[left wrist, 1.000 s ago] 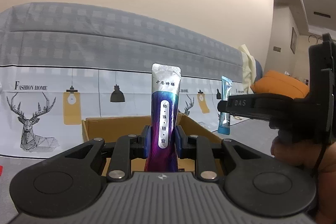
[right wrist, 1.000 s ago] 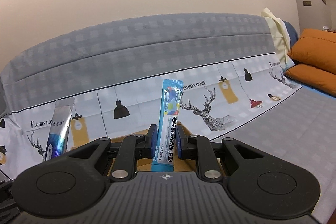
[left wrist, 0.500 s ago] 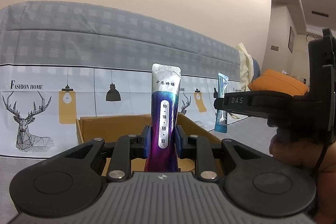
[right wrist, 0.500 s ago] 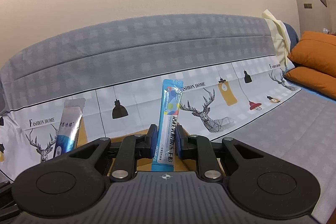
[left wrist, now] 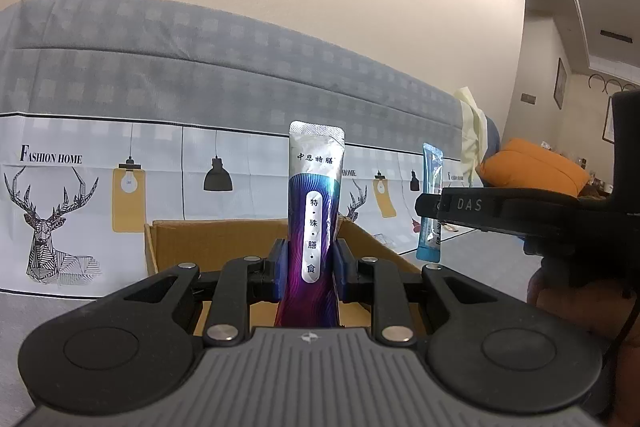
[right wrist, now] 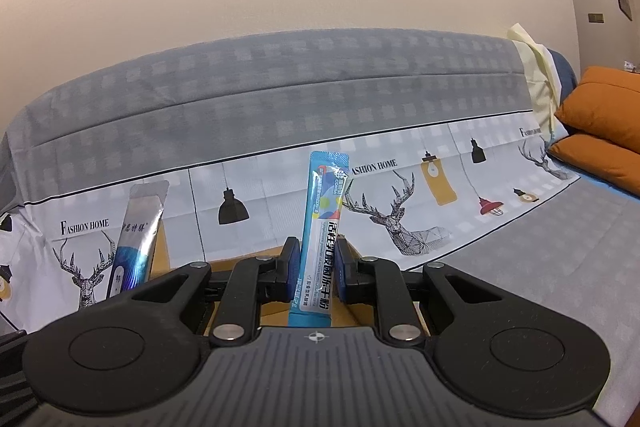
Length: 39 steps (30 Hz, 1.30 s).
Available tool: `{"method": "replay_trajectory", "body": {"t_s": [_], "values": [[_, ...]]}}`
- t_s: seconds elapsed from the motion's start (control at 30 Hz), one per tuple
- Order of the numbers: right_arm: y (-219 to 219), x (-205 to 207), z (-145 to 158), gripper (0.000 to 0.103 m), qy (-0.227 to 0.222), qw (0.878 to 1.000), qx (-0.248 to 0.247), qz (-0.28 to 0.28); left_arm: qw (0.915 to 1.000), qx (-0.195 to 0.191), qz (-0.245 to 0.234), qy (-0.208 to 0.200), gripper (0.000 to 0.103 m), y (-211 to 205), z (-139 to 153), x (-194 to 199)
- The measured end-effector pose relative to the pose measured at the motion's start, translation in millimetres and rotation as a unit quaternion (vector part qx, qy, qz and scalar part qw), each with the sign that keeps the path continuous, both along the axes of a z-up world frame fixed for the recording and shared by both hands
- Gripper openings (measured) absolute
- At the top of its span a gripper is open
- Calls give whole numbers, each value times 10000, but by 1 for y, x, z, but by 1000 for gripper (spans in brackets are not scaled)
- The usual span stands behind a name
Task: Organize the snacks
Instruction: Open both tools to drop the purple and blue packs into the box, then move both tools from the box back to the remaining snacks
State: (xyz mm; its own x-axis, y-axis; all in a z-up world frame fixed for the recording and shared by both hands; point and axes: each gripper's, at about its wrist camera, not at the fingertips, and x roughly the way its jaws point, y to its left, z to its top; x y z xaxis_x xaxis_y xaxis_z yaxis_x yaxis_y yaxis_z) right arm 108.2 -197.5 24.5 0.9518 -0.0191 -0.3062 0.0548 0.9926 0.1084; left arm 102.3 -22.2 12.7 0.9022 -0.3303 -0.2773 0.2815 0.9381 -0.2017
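Note:
My left gripper (left wrist: 308, 267) is shut on a silver and purple snack sachet (left wrist: 316, 203), held upright above an open cardboard box (left wrist: 208, 239). My right gripper (right wrist: 317, 267) is shut on a blue snack sachet (right wrist: 322, 227), also upright, with the box edge (right wrist: 248, 261) just behind it. In the left wrist view the right gripper (left wrist: 430, 211) and its blue sachet (left wrist: 431, 203) show at the right. In the right wrist view the purple sachet (right wrist: 136, 235) shows at the left.
A sofa covered with a grey and white deer-print cloth (left wrist: 60, 187) fills the background. Orange cushions (right wrist: 600, 115) lie at the right. A grey surface (right wrist: 540, 247) extends to the right of the box.
Both grippers have shifted slightly with their sachets held; the two sachets now appear a little closer to each other. The grips have not changed.

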Motion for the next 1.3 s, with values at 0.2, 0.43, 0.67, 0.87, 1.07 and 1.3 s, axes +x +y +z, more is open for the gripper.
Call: {"method": "replay_trajectory", "body": {"t_s": [0.2,0.43,0.67,0.87,1.07,1.3], "values": [[1,0,0,20,-2,9999,-38,98,10000,-7,10,19,26,-2,-1,2],[2,1,1,20,-32,9998,-95,189,10000,-13,34,49,26,-4,-2,4],[1,0,0,20,-34,9997,-93,203,10000,-14,48,66,26,-4,-2,6],[3,0,0,20,-36,9997,-114,221,9999,-32,81,66,26,-4,-2,7],[4,2,0,23,7,9996,-97,275,9997,-132,5,181,28,-4,-2,10],[4,6,-2,52,130,9998,-18,117,9997,16,206,157,54,-2,-1,9]]}}
